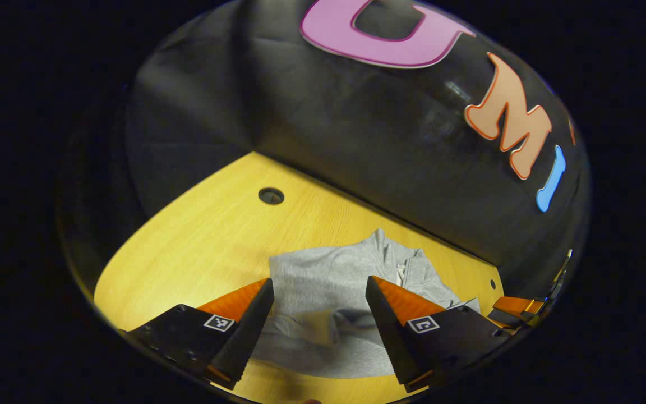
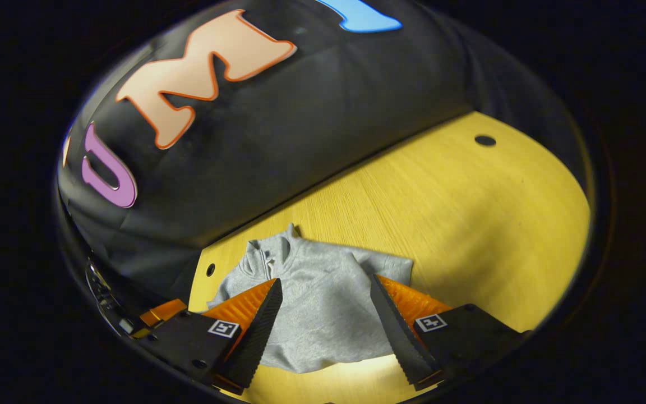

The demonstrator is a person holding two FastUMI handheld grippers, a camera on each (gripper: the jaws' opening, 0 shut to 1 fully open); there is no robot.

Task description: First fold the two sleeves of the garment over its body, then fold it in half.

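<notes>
**A:** Right, left gripper view first. Where does the garment sit?

**B:** The grey fleece garment with a zip collar (image 1: 328, 292) lies on the yellow wooden desk (image 1: 211, 241), its collar towards the black cloth wall. It looks bundled narrow already, so I judge the sleeves are folded in. The left gripper (image 1: 319, 331) hangs above its near part with fingers spread wide, holding nothing.

**A:** What could go wrong?

**B:** The near hem looks rumpled and layered. If the fingers close on only the top layer, the fold in half would drag a sleeve loose. An orange part of the other gripper (image 1: 516, 306) shows near the garment's far side, so the two could knock if both reach inward.

**A:** Room to move?

**B:** Plenty of bare desk on this view's left, around the round cable hole (image 1: 271, 196). The wall runs just behind the collar, so there is little room beyond it.

**A:** And the right gripper view?

**B:** The right gripper (image 2: 326, 325) is also spread apart and empty, above the garment's near edge. The hem lies close to the desk's near edge, so a low approach might scrape the desk or push cloth off it. Wide bare desk stretches on this view's right, towards a small dark hole (image 2: 485, 140).
</notes>
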